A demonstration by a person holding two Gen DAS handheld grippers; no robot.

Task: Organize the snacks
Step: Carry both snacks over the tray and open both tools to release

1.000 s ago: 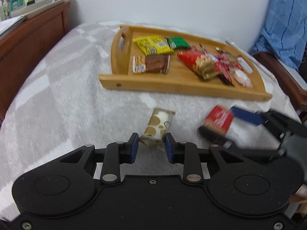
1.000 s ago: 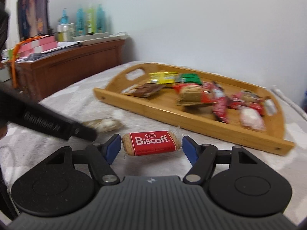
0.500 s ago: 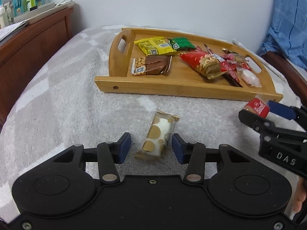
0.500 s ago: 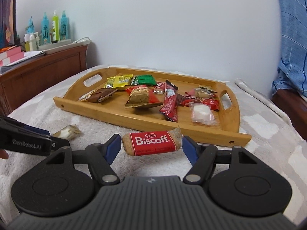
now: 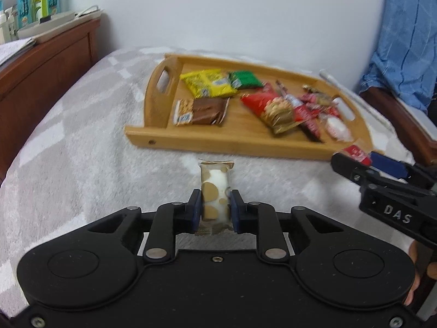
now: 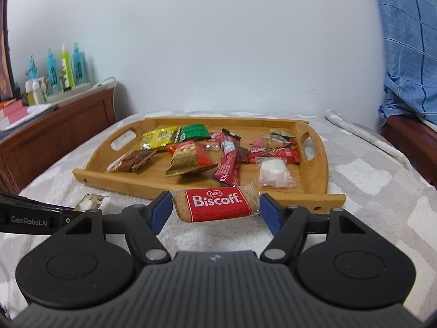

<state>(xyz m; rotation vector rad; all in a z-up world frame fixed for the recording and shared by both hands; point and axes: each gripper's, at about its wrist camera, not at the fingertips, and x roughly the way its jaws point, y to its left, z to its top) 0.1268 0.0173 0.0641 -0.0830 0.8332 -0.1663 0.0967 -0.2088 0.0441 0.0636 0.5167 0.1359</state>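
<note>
A wooden tray (image 6: pixel 314 201) sits on a gray and white blanket (image 5: pixel 68 164). In the tray lie a yellow pack (image 6: pixel 159 137), a green pack (image 6: pixel 194 132), a brown chocolate bar (image 6: pixel 133 161), a red nut bag (image 6: pixel 188 157), a long red stick pack (image 6: pixel 228 161) and a white candy in clear wrap (image 6: pixel 274 173).

The right gripper (image 6: pixel 215 207) pinches a red biscuit pack (image 6: pixel 217 204) by its two ends. It reads "Lotus Biscoff". The pack lies sideways, just in front of the tray.

The left gripper (image 5: pixel 215 210) has just closed and now squeezes a white snack with gold dots (image 5: pixel 215 191). It points away, toward the tray.
</note>
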